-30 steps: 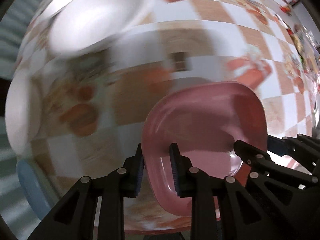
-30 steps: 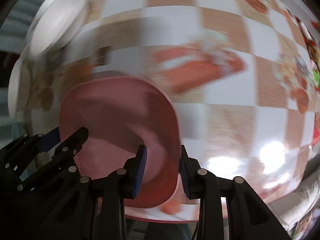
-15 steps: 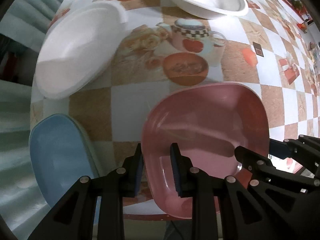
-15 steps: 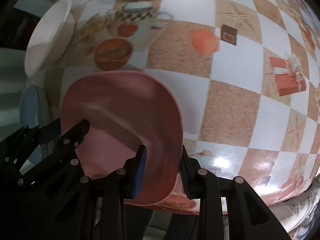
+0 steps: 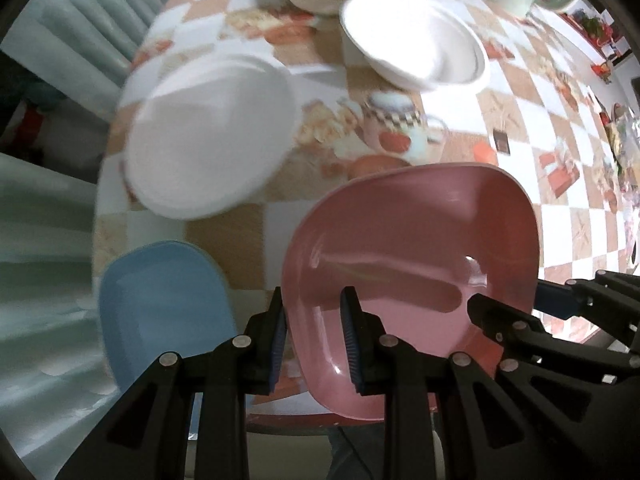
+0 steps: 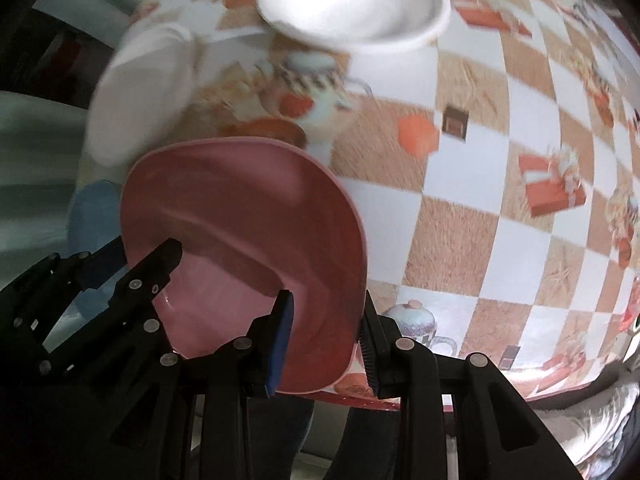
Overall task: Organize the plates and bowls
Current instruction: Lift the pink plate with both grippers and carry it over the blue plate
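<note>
Pink plate: the pink plate [image 5: 412, 280] is held off the checked tablecloth [image 5: 516, 92], near the table's front edge, with one gripper on each of two opposite rims.
Left gripper: the left gripper [image 5: 314, 338] is clamped on the plate's left rim, one pad outside and one inside the dish.
Right gripper: the right gripper [image 6: 326, 346] is clamped the same way on the right rim.
Step in hand: judged from the lift, the plate is being carried to a stacking spot.
Likely target: the blue plate [image 5: 160, 316] lies just beside it on the left at the table's corner; a white plate [image 5: 212, 136] sits further back, and two white bowls [image 5: 412, 40] beyond that.
Next move calls for: both hands travelling together, keeping the plate level, lining it up over the chosen plate before lowering, then easing both grips off.
Pose: both grippers point almost straight down, side by side, fingers toward the table.
</note>
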Tool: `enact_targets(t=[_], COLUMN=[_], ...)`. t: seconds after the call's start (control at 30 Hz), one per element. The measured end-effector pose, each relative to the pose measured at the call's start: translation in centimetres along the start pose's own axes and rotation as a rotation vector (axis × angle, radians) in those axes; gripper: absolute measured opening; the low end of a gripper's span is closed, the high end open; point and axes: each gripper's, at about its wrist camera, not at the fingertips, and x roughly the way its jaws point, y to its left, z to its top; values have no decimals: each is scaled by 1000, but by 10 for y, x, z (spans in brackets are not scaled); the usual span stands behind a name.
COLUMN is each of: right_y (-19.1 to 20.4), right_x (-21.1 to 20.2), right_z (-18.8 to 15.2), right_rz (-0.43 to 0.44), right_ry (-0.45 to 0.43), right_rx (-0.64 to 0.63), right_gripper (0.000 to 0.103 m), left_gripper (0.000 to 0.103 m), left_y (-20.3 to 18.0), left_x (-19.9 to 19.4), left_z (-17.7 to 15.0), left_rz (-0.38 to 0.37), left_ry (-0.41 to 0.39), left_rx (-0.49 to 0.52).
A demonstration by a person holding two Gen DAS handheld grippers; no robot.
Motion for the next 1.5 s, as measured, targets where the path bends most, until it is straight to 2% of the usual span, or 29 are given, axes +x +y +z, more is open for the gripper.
enact_targets(t=[0.13,0.4,0.67,0.93,1.5], right_y=[17,67,122,153,188], right_x=[-27,-58,-45,-33,8], right_z=[7,16,6,-2,-8], right_rz=[8,20,27,29,27], right_ry=[-35,-70,-69,-57,51], right_rx=[-30,-118,-215,-291,-325], right_gripper=[35,35,35,35,35], left_gripper=[28,28,28,28,28], left_y=[22,56,96,125,154], left_x=[-26,-44,-50,-51,-22], left_z=[4,-9,-23,-35,-54], left_rz=[14,55,91,105,109], left_ry=[-29,-85,-91,-86,-26], left_rx=[-36,-106,-178,-222,-271])
